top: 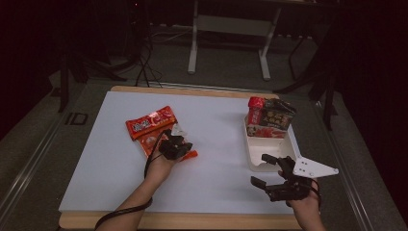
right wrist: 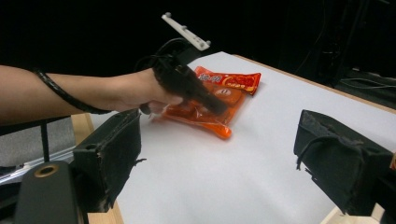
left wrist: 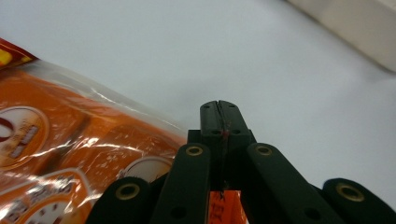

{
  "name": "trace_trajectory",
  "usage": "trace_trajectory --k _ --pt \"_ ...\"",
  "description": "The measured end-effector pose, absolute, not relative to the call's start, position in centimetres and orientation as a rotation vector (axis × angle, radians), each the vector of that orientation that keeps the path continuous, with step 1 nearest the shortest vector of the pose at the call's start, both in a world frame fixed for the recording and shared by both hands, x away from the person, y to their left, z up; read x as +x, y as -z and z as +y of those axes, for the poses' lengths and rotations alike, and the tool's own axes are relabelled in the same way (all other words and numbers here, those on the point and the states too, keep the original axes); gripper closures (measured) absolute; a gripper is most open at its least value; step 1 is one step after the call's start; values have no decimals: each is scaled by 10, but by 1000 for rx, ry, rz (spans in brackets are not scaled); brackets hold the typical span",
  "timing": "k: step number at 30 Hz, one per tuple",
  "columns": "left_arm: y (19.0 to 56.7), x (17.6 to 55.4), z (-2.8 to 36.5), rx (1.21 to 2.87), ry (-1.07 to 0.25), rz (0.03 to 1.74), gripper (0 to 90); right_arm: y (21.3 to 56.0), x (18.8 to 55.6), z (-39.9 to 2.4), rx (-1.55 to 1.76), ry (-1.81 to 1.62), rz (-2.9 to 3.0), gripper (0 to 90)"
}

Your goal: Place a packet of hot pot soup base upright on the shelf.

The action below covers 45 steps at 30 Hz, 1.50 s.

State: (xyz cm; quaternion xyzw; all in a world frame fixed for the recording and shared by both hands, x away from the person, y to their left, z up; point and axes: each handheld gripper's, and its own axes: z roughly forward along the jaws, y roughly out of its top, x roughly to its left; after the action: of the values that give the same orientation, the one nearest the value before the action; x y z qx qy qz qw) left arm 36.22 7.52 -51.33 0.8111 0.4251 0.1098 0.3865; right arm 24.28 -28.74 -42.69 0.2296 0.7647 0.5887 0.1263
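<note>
An orange snack packet [top: 150, 140] [left wrist: 70, 149] [right wrist: 212, 125] lies left of centre on the white table top, partly under a red packet [top: 149, 120] [right wrist: 233, 80]. My left gripper [top: 189, 153] [left wrist: 219, 109] [right wrist: 217, 109] is at the orange packet's near right end, jaws shut with a thin strip of the packet's edge pinched between them. My right gripper [top: 260, 170] [right wrist: 224, 158] hovers near the table's front right, jaws open with nothing between them, pointing toward the left hand.
A white tray [top: 252, 154] [left wrist: 355, 28] stands at the right, holding a red and black box [top: 269, 118] at its far end. The wooden table edge [top: 192, 220] runs along the front. Table legs and cables are on the floor beyond.
</note>
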Motion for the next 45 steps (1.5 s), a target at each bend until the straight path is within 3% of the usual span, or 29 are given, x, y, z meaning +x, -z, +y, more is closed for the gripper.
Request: trace_trajectory --k 8,19,45 --pt "518 370 63 2155 -301 1153 900 428 243 -289 679 -1715 2229 147" --pt "520 365 61 2215 -337 1125 900 428 243 -288 679 -1720 2235 147" --pt "518 327 97 2257 -238 1075 900 426 240 -287 677 -1735 2234 147"
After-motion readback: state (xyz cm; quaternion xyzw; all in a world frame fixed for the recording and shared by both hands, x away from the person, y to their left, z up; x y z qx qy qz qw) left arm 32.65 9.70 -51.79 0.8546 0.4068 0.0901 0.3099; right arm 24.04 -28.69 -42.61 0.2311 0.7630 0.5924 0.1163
